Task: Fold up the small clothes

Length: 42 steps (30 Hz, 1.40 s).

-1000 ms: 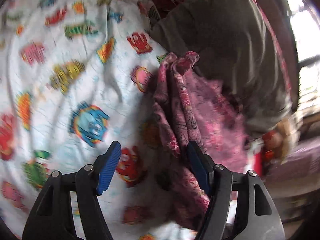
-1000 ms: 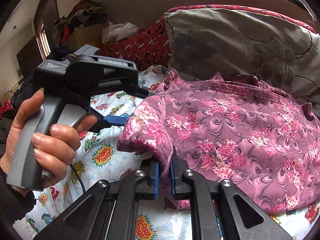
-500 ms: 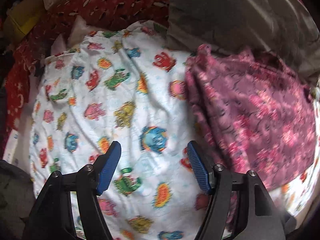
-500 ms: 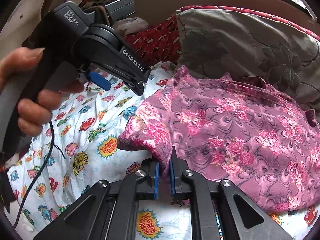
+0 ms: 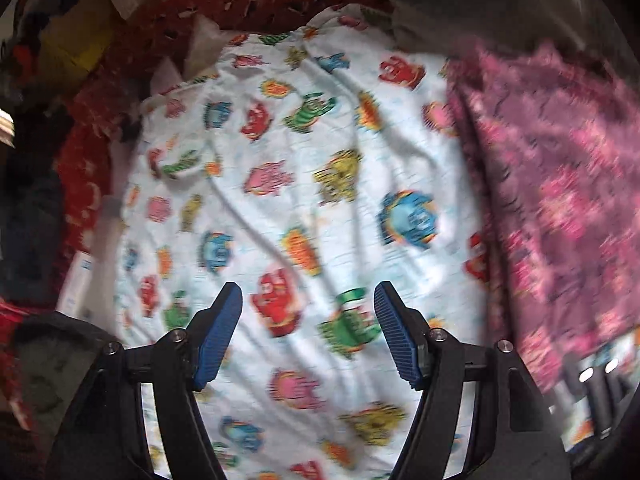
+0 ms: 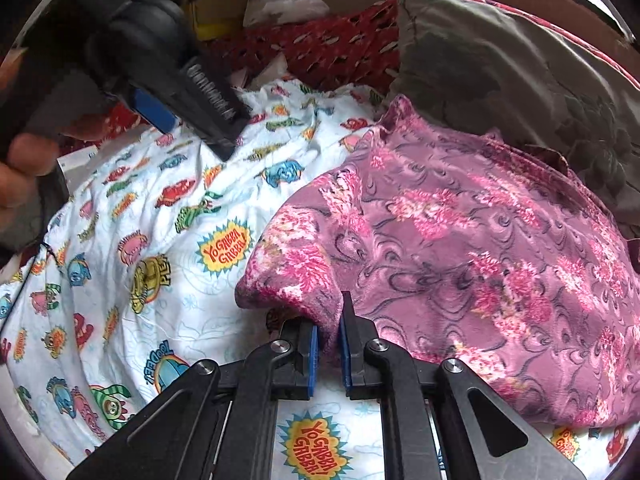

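A pink flowered garment (image 6: 460,248) lies spread on a white cartoon-print sheet (image 6: 168,280), on the right side of the bed, its far edge against a grey-green pillow (image 6: 520,76). The garment's near left corner is bunched into a fold that drops between the blue pads (image 6: 313,354) of the right gripper (image 6: 328,354). The jaws stand only a narrow gap apart and have just been opening a little; the cloth is between them and fills the gap, with the pads against it on both sides.

The left gripper (image 5: 308,336) is held up over the bare sheet (image 5: 280,208), to the left of the garment (image 5: 560,184). Its jaws are spread wide with nothing between them; only the printed sheet shows through the gap. In the right wrist view this gripper (image 6: 160,76) appears at the far left, raised above the sheet, with the person's hand (image 6: 24,168) wrapped round its handle.

Beyond the sheet lies a red patterned cloth (image 6: 328,48), and further back a heap of bags and boxes, too blurred to tell apart. The left wrist view is blurred throughout.
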Tool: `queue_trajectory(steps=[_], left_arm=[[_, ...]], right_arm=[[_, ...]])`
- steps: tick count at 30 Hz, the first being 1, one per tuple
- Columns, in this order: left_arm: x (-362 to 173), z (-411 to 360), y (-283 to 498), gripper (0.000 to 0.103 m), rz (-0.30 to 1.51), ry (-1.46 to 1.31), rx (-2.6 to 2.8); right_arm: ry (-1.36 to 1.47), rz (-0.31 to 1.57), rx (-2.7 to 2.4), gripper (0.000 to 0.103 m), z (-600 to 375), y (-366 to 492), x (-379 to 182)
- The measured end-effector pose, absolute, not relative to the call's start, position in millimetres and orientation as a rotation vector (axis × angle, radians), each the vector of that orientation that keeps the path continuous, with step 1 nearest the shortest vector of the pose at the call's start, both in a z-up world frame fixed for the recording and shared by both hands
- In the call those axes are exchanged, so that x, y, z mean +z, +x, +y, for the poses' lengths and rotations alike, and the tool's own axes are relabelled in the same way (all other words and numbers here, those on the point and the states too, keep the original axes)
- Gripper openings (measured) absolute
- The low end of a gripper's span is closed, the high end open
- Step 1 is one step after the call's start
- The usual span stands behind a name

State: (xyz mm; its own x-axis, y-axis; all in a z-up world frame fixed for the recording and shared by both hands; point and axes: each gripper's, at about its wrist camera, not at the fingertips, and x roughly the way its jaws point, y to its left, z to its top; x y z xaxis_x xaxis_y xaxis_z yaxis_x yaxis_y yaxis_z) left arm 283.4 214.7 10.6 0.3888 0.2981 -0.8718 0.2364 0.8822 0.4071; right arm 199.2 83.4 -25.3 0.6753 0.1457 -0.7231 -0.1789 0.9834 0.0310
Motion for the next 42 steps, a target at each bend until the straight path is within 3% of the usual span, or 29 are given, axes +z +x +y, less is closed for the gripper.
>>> queue_trajectory(steps=[6,10,14,18,20,23,33,42], left_arm=[[5.0,221.7,282.6,0.068,1.227,0.498,0.018],[-0.3,225.3,282.4,0.068,1.26,0.467,0.011],[-4.3,230.8,281.2,0.068,1.279,0.454,0.022],[-4.2,239.1,280.7,0.068,1.297,0.432,0.031],[-3.5,242.7,281.5,0.068,1.301,0.422,0.035],[-1.8,246.7,284.3,0.068,1.312,0.39,0.026],[-7.0,227.6,288.9,0.068,1.361,0.284,-0.028],[-1.5,193.8,286.1,0.068,1.397,0.184,-0.112]], right_arm=[[-0.088,0.822,0.175,0.015,89.1,200.0,-31.9],[-0.134,0.826,0.179,0.025,97.3,199.1,-35.2],[-0.221,0.811,0.19,0.049,113.5,197.4,-41.0],[-0.286,0.778,0.159,0.053,123.9,201.9,-46.4],[-0.292,0.75,0.146,0.049,124.4,205.5,-45.7],[-0.274,0.738,0.13,0.007,117.5,213.1,-40.3],[0.058,0.629,0.12,0.007,44.7,200.5,13.7],[0.174,0.584,0.062,0.005,-12.6,185.0,31.9]])
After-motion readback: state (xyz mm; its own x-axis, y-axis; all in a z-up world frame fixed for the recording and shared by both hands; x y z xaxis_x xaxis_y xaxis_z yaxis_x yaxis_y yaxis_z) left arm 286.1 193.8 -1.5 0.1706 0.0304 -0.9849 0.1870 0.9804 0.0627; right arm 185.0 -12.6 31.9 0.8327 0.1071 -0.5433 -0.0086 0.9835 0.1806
